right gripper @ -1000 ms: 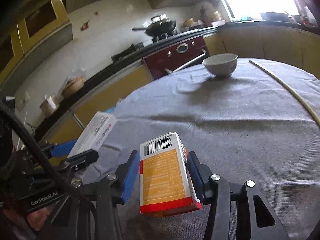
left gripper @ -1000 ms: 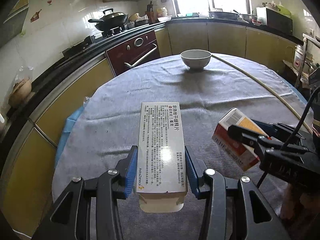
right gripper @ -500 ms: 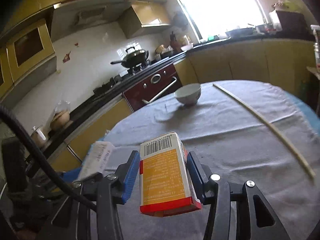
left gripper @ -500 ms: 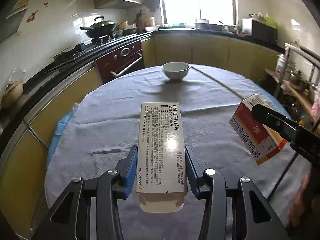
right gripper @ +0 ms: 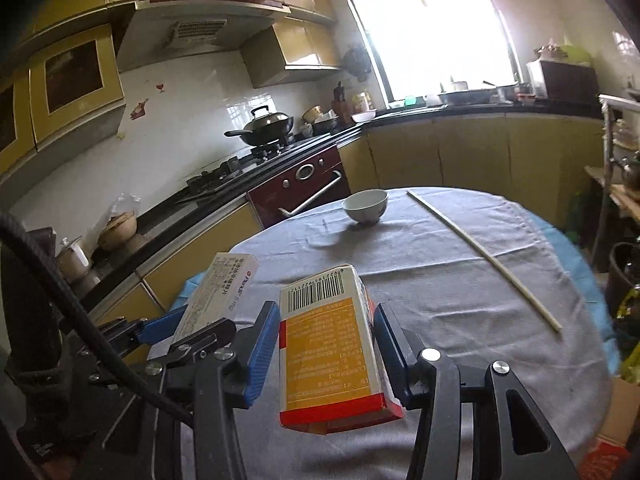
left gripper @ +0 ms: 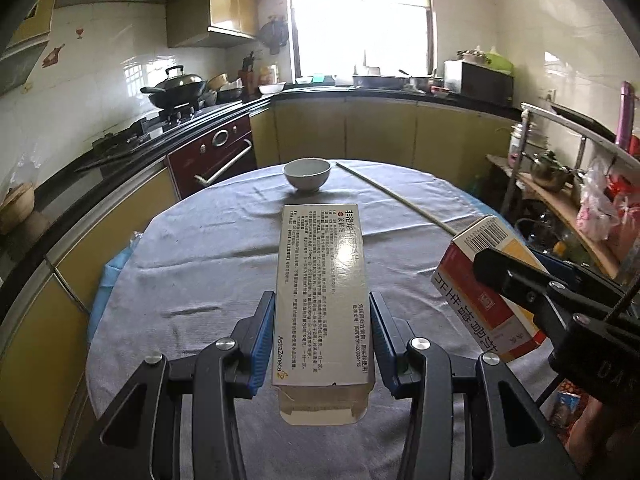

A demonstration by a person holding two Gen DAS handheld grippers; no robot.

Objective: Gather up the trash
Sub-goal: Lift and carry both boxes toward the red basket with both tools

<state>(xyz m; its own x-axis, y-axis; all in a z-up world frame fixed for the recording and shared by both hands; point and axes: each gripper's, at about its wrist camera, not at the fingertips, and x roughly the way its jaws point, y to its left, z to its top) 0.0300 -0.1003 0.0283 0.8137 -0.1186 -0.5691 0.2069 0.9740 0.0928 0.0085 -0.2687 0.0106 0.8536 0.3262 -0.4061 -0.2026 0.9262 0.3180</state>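
Tongs grip cartons: left tongs (left gripper: 322,342) a white box (left gripper: 322,288), right tongs (right gripper: 326,350) an orange box (right gripper: 330,354).

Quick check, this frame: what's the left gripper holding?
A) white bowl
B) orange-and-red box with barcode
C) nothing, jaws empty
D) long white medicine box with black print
D: in the left wrist view the left gripper has its blue pads on both sides of the long white medicine box, lifted off the table; the orange-and-red box sits in the right gripper, and the white bowl stands at the table's far edge.
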